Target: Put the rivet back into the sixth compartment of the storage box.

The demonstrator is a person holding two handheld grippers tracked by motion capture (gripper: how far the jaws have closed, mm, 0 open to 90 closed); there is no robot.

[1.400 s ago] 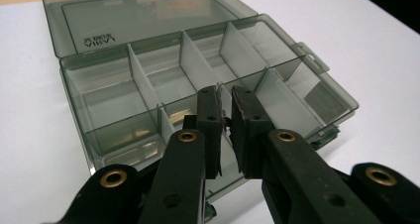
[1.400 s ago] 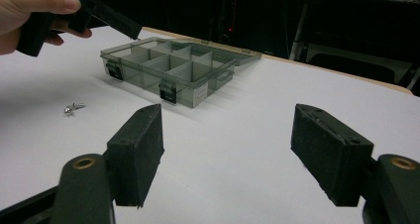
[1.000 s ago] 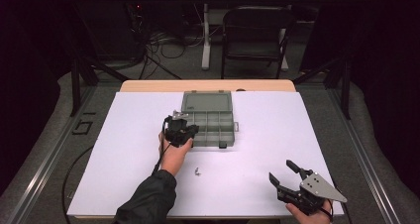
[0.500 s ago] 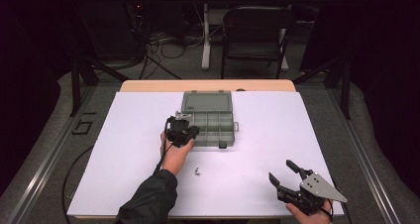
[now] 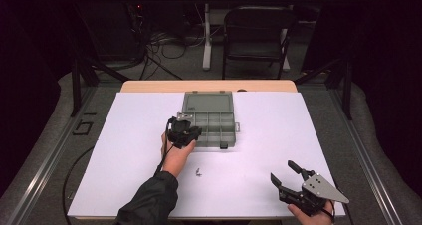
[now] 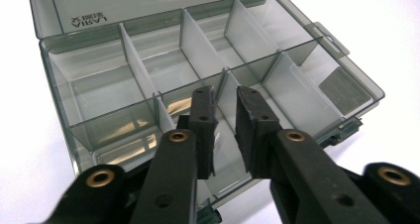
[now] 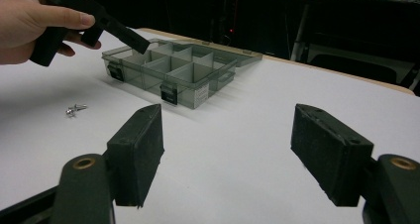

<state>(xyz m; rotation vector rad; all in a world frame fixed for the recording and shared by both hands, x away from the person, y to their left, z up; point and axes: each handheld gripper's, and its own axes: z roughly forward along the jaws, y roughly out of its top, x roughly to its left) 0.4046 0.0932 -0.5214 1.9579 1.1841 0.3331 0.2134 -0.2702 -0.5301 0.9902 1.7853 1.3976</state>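
High view: the left gripper (image 5: 185,130) hangs over the near left corner of the open box (image 5: 215,126), which sits toward the far middle of the table (image 5: 298,135). Two screws (image 5: 198,172) lie nearer the front edge. The right gripper (image 5: 286,177) rests at the front right corner.

Left gripper view: its jaws have just been opening, a narrow gap with nothing between them, above a near compartment; likely a drop-off. Next, probably fetch a screw.

Right gripper view: jaws wide apart, empty, facing the box.
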